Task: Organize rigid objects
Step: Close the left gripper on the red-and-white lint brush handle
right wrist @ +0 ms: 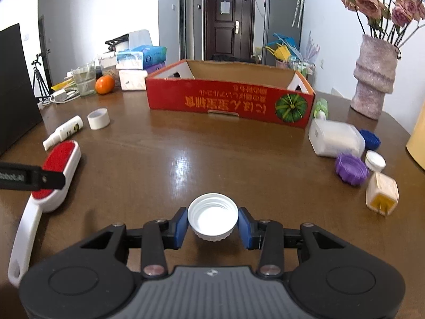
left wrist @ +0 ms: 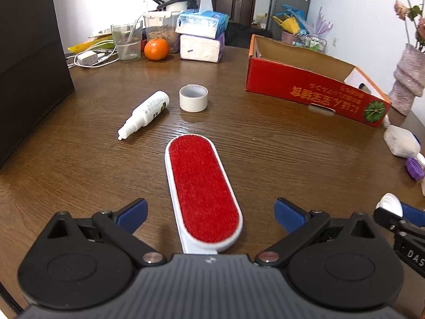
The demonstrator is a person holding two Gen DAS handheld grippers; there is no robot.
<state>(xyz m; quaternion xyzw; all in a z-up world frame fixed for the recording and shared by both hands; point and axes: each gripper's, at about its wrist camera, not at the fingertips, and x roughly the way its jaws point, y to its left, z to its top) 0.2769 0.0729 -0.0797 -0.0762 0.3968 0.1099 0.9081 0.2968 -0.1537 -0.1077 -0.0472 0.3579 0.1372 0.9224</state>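
A red and white lint brush [left wrist: 202,191] lies lengthwise on the brown table [left wrist: 265,143], between the wide-apart blue pads of my left gripper [left wrist: 211,216], which is open and not touching it. In the right wrist view the brush [right wrist: 57,170] lies at the left, partly under the left gripper's black finger. My right gripper [right wrist: 213,224] is shut on a white screw cap [right wrist: 212,216], hollow side up, just above the table. The red cardboard box [right wrist: 228,101] stands open beyond it. A white spray bottle [left wrist: 144,114] and a tape roll [left wrist: 193,97] lie past the brush.
At the right lie a white plastic container [right wrist: 336,138], purple lid [right wrist: 350,168], blue lid [right wrist: 370,138], small white cap [right wrist: 374,160] and a cream plug-like block [right wrist: 382,193]. A vase [right wrist: 373,77] stands back right. Tissue packs [left wrist: 202,36], an orange [left wrist: 156,49] and a glass [left wrist: 127,41] crowd the far left.
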